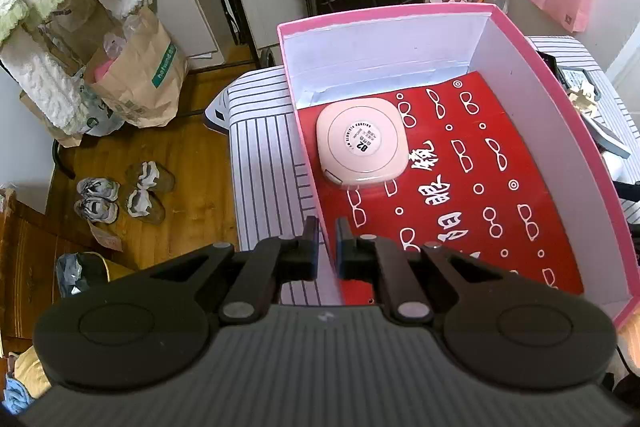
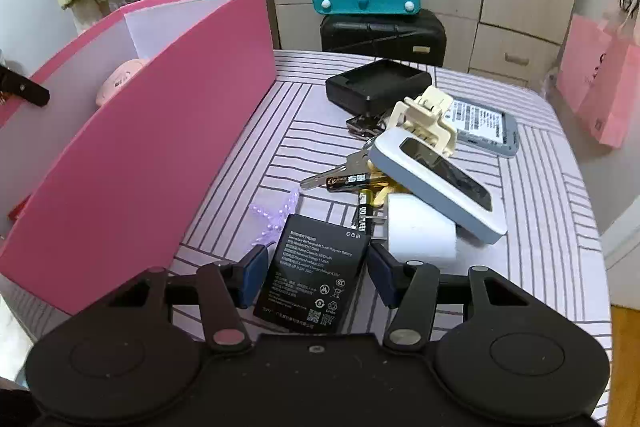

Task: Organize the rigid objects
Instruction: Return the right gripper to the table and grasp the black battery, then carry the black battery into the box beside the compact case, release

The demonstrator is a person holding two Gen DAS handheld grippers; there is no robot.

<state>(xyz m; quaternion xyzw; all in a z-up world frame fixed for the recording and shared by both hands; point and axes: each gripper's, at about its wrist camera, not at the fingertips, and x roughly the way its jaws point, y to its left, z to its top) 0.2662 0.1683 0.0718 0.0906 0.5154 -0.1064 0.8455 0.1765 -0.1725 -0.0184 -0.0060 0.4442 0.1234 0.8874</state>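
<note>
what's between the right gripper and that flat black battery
Nothing visible. The flat black battery already lies between the right gripper's fingers on the striped cloth, with slim gaps to both pads.

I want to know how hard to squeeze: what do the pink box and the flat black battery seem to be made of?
Pink box: likely matte paperboard, with thin, straight, folded walls, white inside. Flat black battery: seemingly a rigid pack wrapped in a smooth, slightly glossy printed film, which shows white text and a soft sheen. What lies under the wrap cannot be seen.
</note>
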